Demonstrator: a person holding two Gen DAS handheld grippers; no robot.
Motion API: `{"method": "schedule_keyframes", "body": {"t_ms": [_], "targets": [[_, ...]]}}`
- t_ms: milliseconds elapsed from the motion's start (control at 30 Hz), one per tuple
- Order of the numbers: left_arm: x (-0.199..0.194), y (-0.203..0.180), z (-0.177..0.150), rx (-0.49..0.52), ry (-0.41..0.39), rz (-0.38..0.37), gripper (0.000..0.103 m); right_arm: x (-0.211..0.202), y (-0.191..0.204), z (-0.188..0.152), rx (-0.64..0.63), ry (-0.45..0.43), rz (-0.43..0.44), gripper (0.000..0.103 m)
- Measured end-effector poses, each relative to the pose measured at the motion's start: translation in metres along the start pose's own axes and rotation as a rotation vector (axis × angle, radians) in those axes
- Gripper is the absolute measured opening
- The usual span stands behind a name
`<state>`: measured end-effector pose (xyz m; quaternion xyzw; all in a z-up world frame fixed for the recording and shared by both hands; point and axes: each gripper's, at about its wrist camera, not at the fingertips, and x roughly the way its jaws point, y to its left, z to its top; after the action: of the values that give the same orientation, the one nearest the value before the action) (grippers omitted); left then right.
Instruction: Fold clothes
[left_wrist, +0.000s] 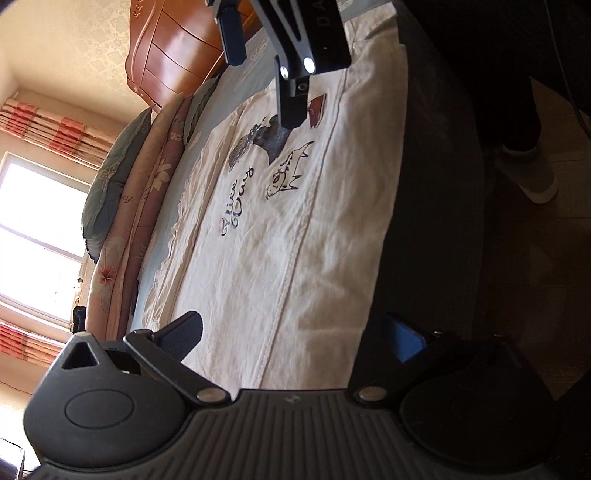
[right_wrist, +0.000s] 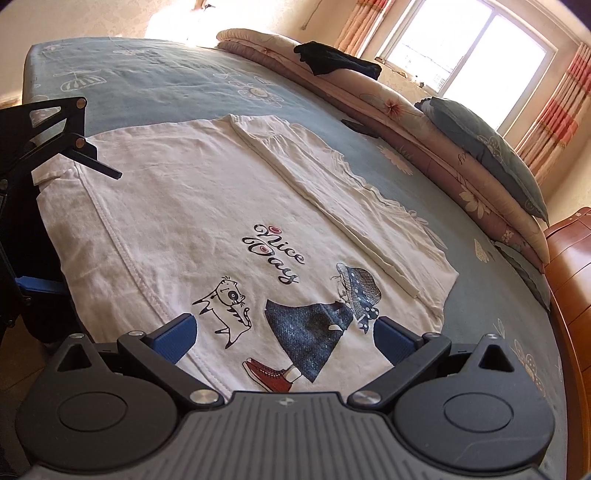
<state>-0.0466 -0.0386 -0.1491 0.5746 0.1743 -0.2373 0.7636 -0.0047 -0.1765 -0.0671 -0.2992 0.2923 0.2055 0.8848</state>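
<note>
A white T-shirt (right_wrist: 207, 206) printed with "Nice Day", a cat and a girl in a blue dress lies flat on the blue bedsheet (right_wrist: 155, 81). Its far side is folded inward in a long strip. My right gripper (right_wrist: 286, 338) hovers open over the print at the shirt's near end, with nothing between its fingers. My left gripper (left_wrist: 295, 336) is open at the other end of the T-shirt (left_wrist: 295, 229); one finger is over the cloth and the other is past the bed's edge. In the left wrist view the right gripper (left_wrist: 264, 90) hangs at the top. In the right wrist view the left gripper (right_wrist: 86, 229) stands at the left.
A folded floral quilt (right_wrist: 406, 110) and grey-blue pillows (right_wrist: 491, 155) line the bed's far side, with a black garment (right_wrist: 332, 61) on top. A small dark object (right_wrist: 358, 127) lies on the sheet. A wooden headboard (left_wrist: 173, 48) stands at one end. A person's leg and shoe (left_wrist: 528, 173) are beside the bed.
</note>
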Motion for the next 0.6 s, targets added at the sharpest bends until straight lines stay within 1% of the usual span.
{"method": "schedule_keyframes", "body": {"t_ms": [33,133,267,333,433,600], "targets": [[0.003,-0.001,0.0,0.011,0.006,0.018,0.102,-0.001,-0.001,0.001,0.001,-0.006,-0.002,0.103],[0.008,0.003,-0.001,0.011,0.018,0.023,0.102,-0.005,-0.003,0.001,0.0,-0.02,-0.009,0.103],[0.009,0.015,-0.001,-0.027,0.021,0.01,0.102,-0.012,-0.004,0.0,-0.009,-0.041,-0.008,0.103],[0.007,0.021,0.0,-0.041,0.022,0.001,0.102,-0.016,-0.003,-0.001,-0.026,-0.057,0.009,0.103],[0.0,0.027,0.003,-0.037,0.005,0.012,0.102,-0.022,-0.002,-0.002,-0.047,-0.083,0.041,0.103],[-0.005,0.041,0.005,-0.097,-0.008,0.022,0.102,-0.029,0.005,-0.002,-0.067,-0.112,0.122,0.103]]}}
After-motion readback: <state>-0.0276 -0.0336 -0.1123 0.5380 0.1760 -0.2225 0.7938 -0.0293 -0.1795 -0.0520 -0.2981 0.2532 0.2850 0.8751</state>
